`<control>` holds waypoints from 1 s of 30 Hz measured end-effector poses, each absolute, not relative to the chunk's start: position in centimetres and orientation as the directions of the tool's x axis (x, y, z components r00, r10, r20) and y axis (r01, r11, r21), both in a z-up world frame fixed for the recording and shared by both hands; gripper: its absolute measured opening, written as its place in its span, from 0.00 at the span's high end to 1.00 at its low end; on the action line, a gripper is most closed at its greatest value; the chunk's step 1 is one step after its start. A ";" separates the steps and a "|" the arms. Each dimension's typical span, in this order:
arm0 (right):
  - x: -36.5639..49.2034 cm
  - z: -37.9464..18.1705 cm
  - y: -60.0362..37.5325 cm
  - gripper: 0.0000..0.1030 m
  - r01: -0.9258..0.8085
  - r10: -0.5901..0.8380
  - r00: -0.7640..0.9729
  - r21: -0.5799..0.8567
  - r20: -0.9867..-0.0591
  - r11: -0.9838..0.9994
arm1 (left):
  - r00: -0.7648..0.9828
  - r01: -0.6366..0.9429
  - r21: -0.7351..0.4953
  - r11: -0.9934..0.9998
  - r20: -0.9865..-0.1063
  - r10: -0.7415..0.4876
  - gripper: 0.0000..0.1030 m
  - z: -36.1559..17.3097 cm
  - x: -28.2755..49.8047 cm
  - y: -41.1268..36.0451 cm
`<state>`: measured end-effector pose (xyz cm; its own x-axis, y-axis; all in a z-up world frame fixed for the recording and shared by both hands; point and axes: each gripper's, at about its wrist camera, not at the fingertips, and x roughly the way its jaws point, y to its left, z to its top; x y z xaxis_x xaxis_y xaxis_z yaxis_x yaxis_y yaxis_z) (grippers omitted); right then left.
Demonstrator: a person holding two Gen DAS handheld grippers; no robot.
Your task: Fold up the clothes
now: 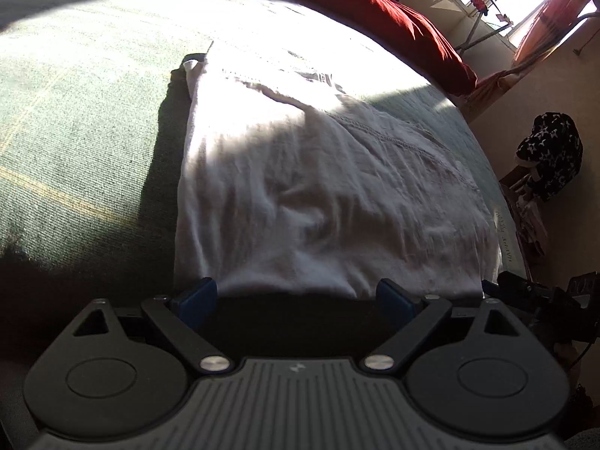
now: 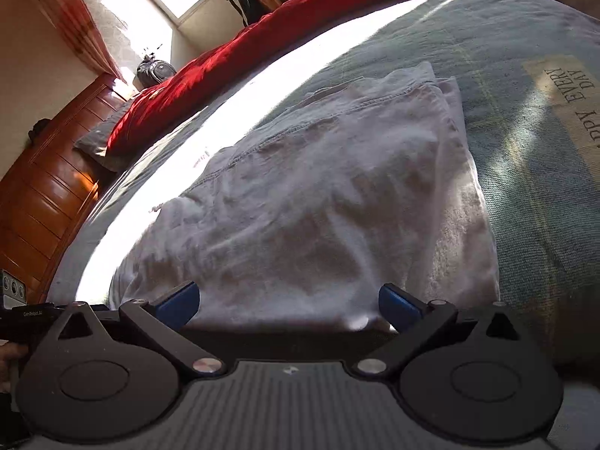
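Covering most of both views, a grey-green bedspread stretches across the bed, with a broad band of sunlight running over it. Along its far side lies a red blanket, and beyond that a wooden dresser stands against the wall under the window. The task's thing, a white garment, lies folded into a rough rectangle on the bedspread, its far end in the sun and its near end in shade (a stitched hem crosses the top layer). A printed label sits on the bedspread just to its right. The left gripper has its blue fingers spread wide at the garment's near edge, gripping nothing. The right gripper is likewise spread wide over the near edge, empty.
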<state>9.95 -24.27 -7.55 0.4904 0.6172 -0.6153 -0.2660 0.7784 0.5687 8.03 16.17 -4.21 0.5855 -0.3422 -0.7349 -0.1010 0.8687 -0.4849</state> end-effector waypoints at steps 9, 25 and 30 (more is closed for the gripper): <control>9.7 -7.6 -24.4 0.00 -0.258 0.614 0.501 0.572 -0.610 0.779 | 0.608 -0.186 -0.774 0.606 -0.575 -0.548 0.11 -8.2 7.8 15.7; 9.6 -7.5 -24.3 0.00 -0.253 0.596 0.502 0.553 -0.627 0.794 | 0.908 -0.226 -0.746 0.627 -0.394 -0.141 0.11 -6.6 4.9 16.8; 9.6 -7.5 -23.9 0.00 -0.260 0.584 0.504 0.533 -0.636 0.805 | 0.934 -0.191 -0.593 0.782 -0.355 -0.041 0.09 -1.6 3.6 17.7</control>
<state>9.63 -23.93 -7.55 0.5041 0.5841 -0.6362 -0.2598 0.8051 0.5333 3.58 17.70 -1.63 0.9340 -0.0413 -0.3548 -0.1906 0.7825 -0.5928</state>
